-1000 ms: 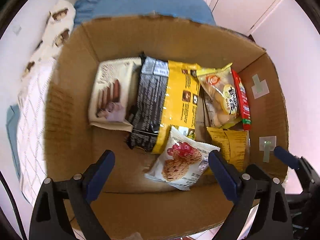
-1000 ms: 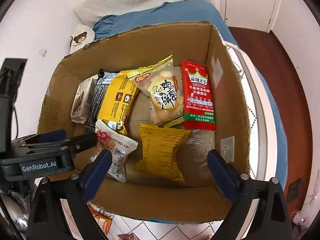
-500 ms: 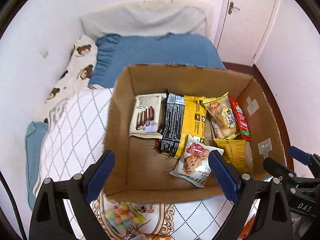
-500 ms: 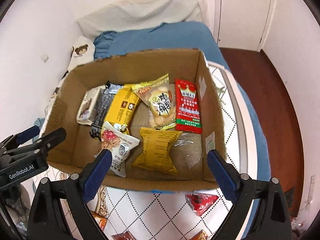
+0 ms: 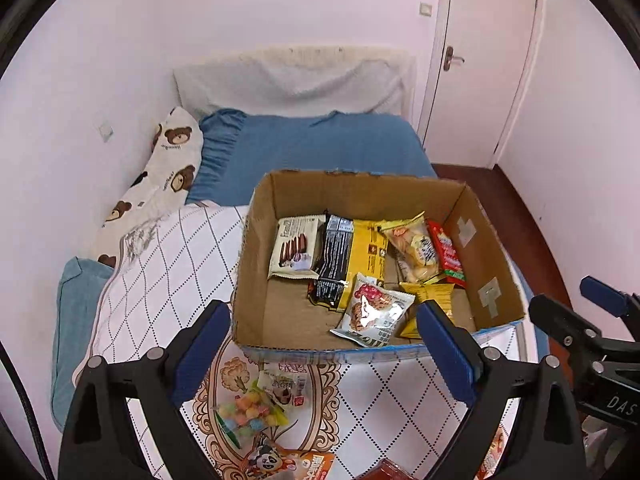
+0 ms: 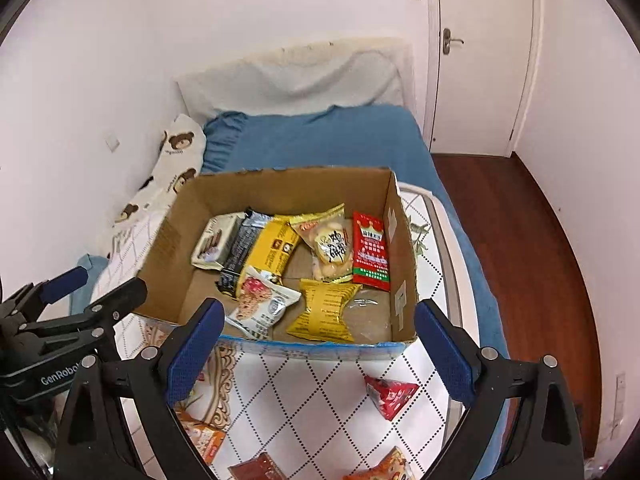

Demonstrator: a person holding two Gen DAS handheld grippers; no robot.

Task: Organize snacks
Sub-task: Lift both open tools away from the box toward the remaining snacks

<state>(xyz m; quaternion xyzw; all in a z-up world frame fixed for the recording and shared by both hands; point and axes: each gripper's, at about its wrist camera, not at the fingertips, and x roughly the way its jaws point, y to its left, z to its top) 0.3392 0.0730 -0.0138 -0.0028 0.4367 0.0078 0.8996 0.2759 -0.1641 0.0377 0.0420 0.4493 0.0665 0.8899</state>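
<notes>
1. Far left on the white diamond-quilted bedspread, nothing waits to be packed; the loose packets lie nearer, in front of the box.
2. The left gripper hangs above the near edge of the brown cardboard box, jaws spread wide and holding nothing. Under it lie a clear bag of pastel candies, a small clear-wrapped sweet packet and an orange panda-print packet.
3. Inside the box, left to right: a cream wafer packet, a black-and-yellow biscuit bag, a white cookie pouch with a red berry picture, a yellow pillow-shaped packet, a clear yellow-trimmed bag of pale puffs and a flat red sachet.
4. The right gripper is likewise wide open and empty. Near it on the bedspread sit a red triangular packet and orange packets (some cut off by the frame).
5. My guess: roughly half done, with six snacks boxed and at least as many left outside.
</notes>
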